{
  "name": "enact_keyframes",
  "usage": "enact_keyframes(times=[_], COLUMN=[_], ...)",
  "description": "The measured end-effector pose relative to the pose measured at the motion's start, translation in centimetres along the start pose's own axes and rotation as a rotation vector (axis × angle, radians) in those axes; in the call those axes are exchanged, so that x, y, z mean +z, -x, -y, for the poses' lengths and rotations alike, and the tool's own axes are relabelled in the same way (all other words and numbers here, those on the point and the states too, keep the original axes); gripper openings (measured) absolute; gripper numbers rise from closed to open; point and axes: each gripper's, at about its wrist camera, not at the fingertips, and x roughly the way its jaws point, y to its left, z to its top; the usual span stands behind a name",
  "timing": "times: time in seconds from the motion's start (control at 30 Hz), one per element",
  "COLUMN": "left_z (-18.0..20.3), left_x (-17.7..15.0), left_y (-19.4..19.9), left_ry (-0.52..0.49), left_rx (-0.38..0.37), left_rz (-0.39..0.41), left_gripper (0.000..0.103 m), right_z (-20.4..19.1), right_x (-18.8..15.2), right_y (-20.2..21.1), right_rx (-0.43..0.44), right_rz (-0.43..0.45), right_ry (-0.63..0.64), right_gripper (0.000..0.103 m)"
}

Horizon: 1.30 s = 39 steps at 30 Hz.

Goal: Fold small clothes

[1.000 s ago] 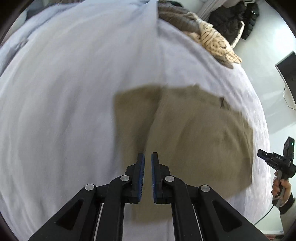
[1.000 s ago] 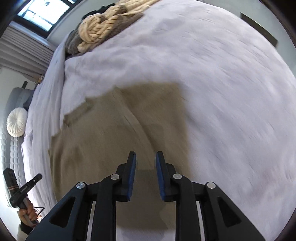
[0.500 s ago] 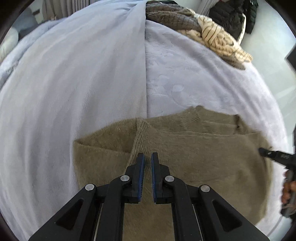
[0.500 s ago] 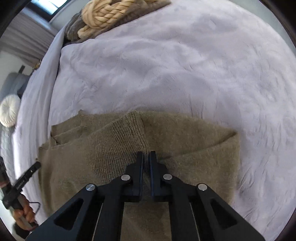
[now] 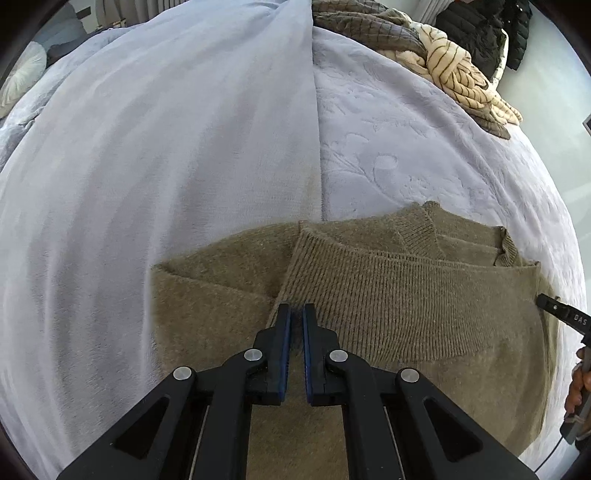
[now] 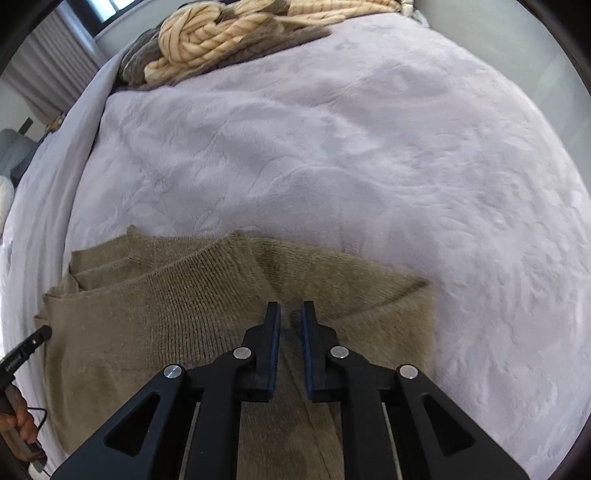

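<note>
An olive-brown knit sweater point(image 5: 406, 306) lies on the lilac bed blanket, with its ribbed hem folded up over the body. It also shows in the right wrist view point(image 6: 177, 314). My left gripper point(image 5: 293, 314) is nearly closed over the left corner of the folded ribbed layer, its tips at the fabric. My right gripper point(image 6: 290, 314) sits low over the right corner of the fold with a small gap between the jaws. Each gripper's tip shows at the edge of the other's view, the right one point(image 5: 557, 310) and the left one point(image 6: 26, 350).
A pile of other clothes, a cream striped knit point(image 5: 461, 74) and a dark grey quilted piece point(image 5: 369, 29), lies at the far edge of the bed point(image 6: 369, 147). A lighter sheet point(image 5: 166, 147) covers the left half. Dark jackets point(image 5: 480, 29) hang beyond.
Both grippers have come down toward the sweater and the ribbed hem now lies folded over the body. The right gripper, shut half a second ago, has opened slightly.
</note>
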Motion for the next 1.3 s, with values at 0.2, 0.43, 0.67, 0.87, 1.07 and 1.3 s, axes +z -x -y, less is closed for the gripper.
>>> enact_keyframes(times=[0.2, 0.43, 0.67, 0.87, 1.07, 1.3], left_z=[-1.0, -1.7, -2.2, -1.8, -2.9, -4.8], left_x=[-0.8, -3.1, -6.1, -8.5, -9.5, -10.7], left_y=[1.5, 3.1, 4.2, 6.2, 6.8, 6.8], left_ry=[0.019, -0.007, -0.006, -0.038, -0.006, 0.047], left_rx=[0.008, 0.014, 0.005, 0.059, 0.096, 0.077], left_rz=[-0.015, -0.044, -0.080, -0.029, -0.058, -0.096], left_gripper=[0.007, 0.007, 0.011, 0.102, 0.102, 0.102], right_z=[0.0, -1.1, -2.7, -4.1, -5.8, -8.3], right_x=[-2.5, -7.1, -11.0, -13.3, -15.1, -17.0], right_y=[3.0, 4.1, 4.5, 4.7, 4.6, 5.0], right_rx=[0.050, 0.128, 0.170, 0.197, 0.223, 0.261], right_rz=[0.016, -0.043, -0.097, -0.131, -0.160, -0.149], right_ry=[-0.030, -0.078, -0.099, -0.114, -0.119, -0.078], right_gripper=[0.014, 0.014, 0.043, 0.048, 0.065, 0.079])
